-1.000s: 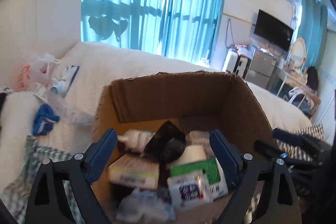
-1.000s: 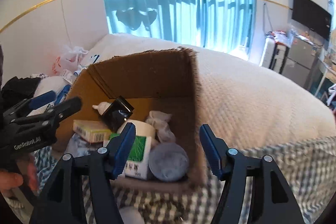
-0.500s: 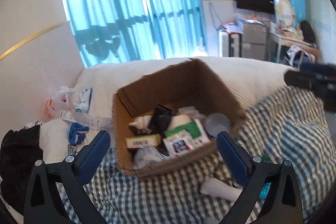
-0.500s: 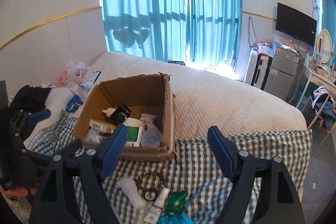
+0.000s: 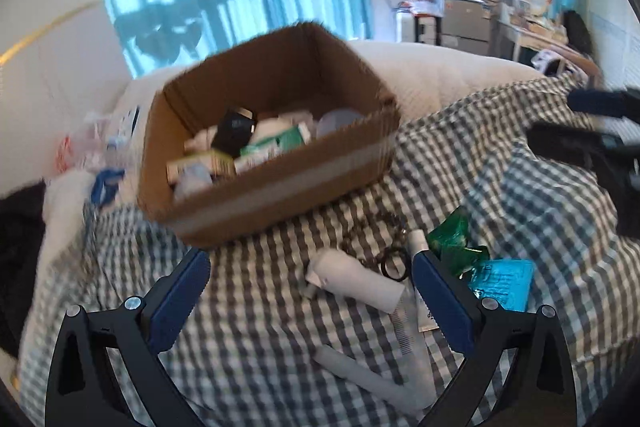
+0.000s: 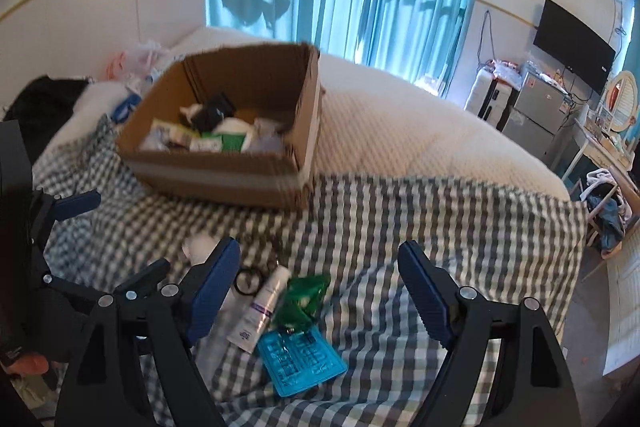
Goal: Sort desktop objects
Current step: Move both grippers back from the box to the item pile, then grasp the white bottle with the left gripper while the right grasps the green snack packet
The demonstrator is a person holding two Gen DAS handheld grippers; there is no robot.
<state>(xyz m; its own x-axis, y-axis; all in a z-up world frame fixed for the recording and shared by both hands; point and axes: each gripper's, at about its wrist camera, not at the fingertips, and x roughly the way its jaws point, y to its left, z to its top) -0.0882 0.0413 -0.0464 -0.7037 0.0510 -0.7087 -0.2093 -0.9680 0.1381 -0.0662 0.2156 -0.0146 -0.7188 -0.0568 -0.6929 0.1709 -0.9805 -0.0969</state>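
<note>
Cardboard box [image 5: 280, 183] at rear of checked cloth [image 5: 260, 327]; white roll [image 5: 354, 279] lies between wide-open, empty L gripper [image 5: 308, 287] jaws, long axis slanting across gap, nearer L than open, empty R gripper [image 6: 320, 287].

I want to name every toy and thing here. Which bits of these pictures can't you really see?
- Things deep in the cardboard box: left wrist view, its front wall hides them, and motion blur smears them.
- White tube: left wrist view, partly behind the left gripper.
- Print on the blue packet: right wrist view, too small to read.
- Small ring: right wrist view, partly behind the right gripper.
</note>
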